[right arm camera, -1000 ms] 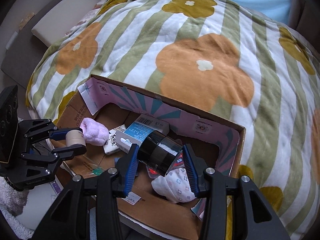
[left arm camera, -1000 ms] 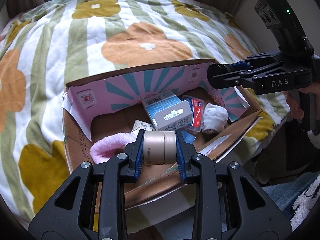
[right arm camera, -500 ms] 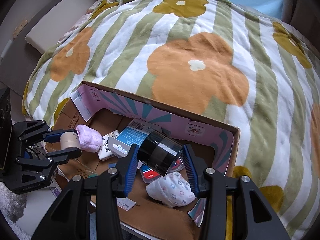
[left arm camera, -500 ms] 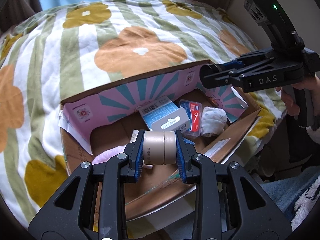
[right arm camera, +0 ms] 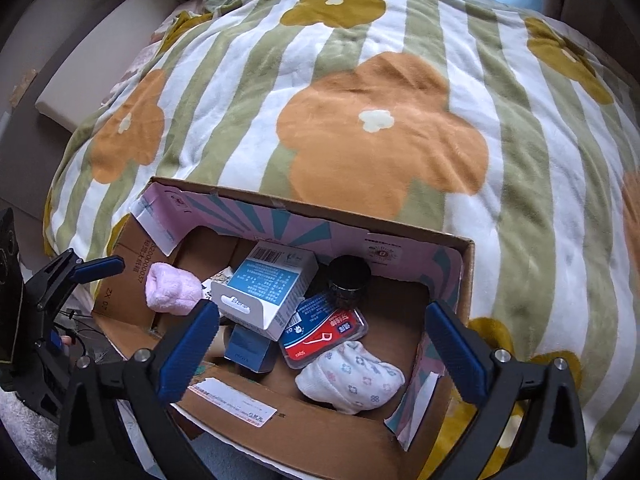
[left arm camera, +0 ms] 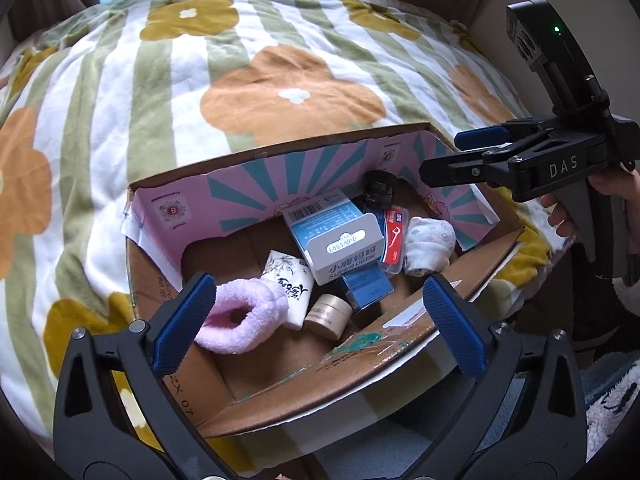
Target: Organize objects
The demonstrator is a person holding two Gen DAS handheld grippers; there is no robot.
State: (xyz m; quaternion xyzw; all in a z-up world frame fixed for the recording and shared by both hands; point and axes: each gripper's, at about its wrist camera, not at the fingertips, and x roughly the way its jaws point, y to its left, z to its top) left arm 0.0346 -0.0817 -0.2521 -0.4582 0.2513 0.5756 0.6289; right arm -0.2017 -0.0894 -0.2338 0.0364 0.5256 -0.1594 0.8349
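Observation:
An open cardboard box with a pink and teal inner flap sits on a flowered blanket. Inside lie a beige jar, a black jar, a blue and white carton, a red floss case, a pink fuzzy sock, a white patterned sock and a white tissue packet. My left gripper is open and empty above the box's near side. My right gripper is open and empty above the box's right end.
The striped blanket with orange and mustard flowers covers the bed behind the box. A dark blue small box lies under the carton. A beige cushion lies at the far left. A fluffy rug lies at the lower right.
Both grippers have opened. The beige jar dropped from the left gripper into the box, and the black jar dropped from the right gripper to the back of the box.

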